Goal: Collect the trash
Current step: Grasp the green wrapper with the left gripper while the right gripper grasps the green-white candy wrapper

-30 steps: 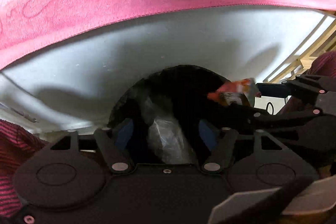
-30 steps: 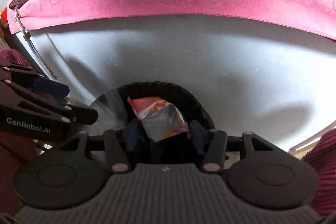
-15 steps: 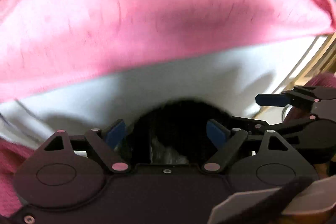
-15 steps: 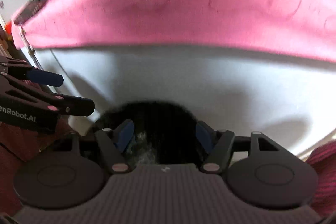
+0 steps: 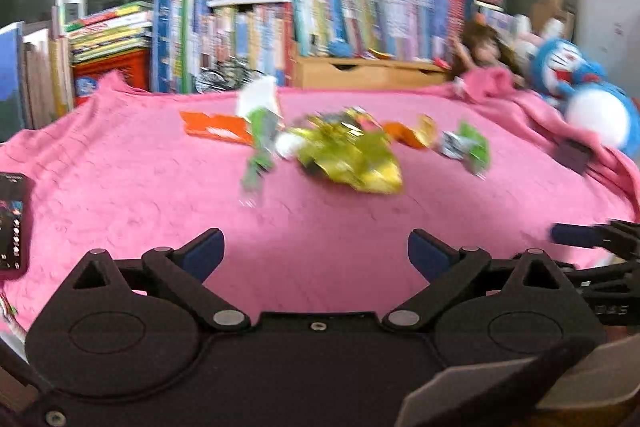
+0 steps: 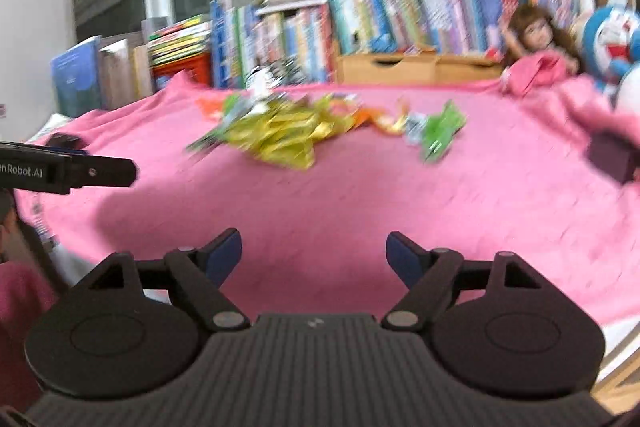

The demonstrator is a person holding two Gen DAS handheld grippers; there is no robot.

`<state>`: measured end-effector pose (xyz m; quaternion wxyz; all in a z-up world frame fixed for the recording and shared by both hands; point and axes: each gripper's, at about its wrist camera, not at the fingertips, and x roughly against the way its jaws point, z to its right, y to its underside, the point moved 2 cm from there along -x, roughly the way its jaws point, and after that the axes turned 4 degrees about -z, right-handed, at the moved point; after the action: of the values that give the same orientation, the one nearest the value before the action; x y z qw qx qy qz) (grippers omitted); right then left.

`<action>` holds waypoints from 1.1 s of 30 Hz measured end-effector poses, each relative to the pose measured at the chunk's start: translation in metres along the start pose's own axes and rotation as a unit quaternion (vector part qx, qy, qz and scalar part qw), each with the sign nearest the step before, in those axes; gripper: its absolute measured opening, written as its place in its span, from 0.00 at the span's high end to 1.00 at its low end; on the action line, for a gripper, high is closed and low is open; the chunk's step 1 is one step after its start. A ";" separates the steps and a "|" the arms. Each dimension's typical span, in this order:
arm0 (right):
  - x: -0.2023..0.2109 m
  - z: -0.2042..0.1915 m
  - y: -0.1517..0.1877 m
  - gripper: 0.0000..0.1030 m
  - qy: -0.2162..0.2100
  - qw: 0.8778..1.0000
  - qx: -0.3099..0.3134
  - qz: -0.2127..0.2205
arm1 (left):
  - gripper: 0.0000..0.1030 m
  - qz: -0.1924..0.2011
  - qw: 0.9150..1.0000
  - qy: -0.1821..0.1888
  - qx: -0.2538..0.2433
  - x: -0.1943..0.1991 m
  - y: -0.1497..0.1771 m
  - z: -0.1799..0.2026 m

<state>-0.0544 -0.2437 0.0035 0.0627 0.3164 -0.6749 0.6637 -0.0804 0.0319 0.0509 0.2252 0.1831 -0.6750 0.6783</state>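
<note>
Pink cloth, wrappers heaped; left claw, right claw just opening, wide, empty

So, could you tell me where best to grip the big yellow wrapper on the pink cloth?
Probably the yellow wrapper's pointed near corner, approached from the front, low along the pink cloth: that end faces the camera, free of the neighbouring wrappers.

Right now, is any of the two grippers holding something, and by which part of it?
Nothing is held. The left gripper and the right gripper both stand open and empty; their jaws have just been opening. The wrappers lie untouched on the pink cloth.
</note>
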 end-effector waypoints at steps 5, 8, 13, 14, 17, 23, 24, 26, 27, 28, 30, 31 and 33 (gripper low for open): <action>-0.028 0.029 -0.025 0.13 0.049 0.998 -0.040 0.026 | 0.05 0.012 0.998 -0.053 0.035 -0.050 -0.017 -0.020; -0.046 0.053 -0.040 0.13 0.078 0.994 -0.062 0.035 | 0.05 0.027 0.995 -0.083 0.058 -0.076 -0.025 -0.035; -0.076 0.075 -0.061 0.13 0.100 0.992 -0.065 0.037 | 0.05 0.043 0.992 -0.095 0.071 -0.118 -0.043 -0.049; -0.083 0.078 -0.066 0.13 0.102 0.992 -0.063 0.034 | 0.05 0.044 0.992 -0.095 0.072 -0.126 -0.045 -0.050; -0.105 0.088 -0.076 0.13 0.100 0.993 -0.066 0.013 | 0.05 0.026 0.994 -0.084 0.065 -0.154 -0.052 -0.050; -0.143 0.095 -0.086 0.18 0.104 0.993 -0.045 -0.036 | 0.08 -0.012 0.994 -0.092 0.063 -0.201 -0.054 -0.047; -0.149 0.096 -0.086 0.18 0.103 0.993 -0.040 -0.044 | 0.12 -0.018 0.993 -0.092 0.069 -0.207 -0.054 -0.048; -0.161 0.097 -0.085 0.23 0.100 0.993 -0.035 -0.060 | 0.20 -0.038 0.992 -0.086 0.079 -0.218 -0.054 -0.051; -0.167 0.098 -0.084 0.25 0.097 0.992 -0.035 -0.071 | 0.27 -0.044 0.992 -0.084 0.082 -0.221 -0.053 -0.051; -0.171 0.098 -0.084 0.33 0.093 0.992 -0.037 -0.081 | 0.35 -0.048 0.992 -0.084 0.083 -0.223 -0.053 -0.052; -0.173 0.099 -0.084 0.46 0.085 0.992 -0.041 -0.086 | 0.51 -0.046 0.991 -0.091 0.083 -0.223 -0.053 -0.052; -0.171 0.098 -0.084 0.52 0.083 0.992 -0.040 -0.085 | 0.64 -0.044 0.991 -0.090 0.084 -0.221 -0.052 -0.052; -0.167 0.093 -0.083 0.60 0.084 0.993 -0.035 -0.080 | 0.75 -0.042 0.991 -0.091 0.087 -0.218 -0.051 -0.052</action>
<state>0.1513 -0.2671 -0.0200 0.1827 0.3105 -0.6624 0.6569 0.1318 0.0706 -0.0277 0.1740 0.2916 -0.6227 0.7049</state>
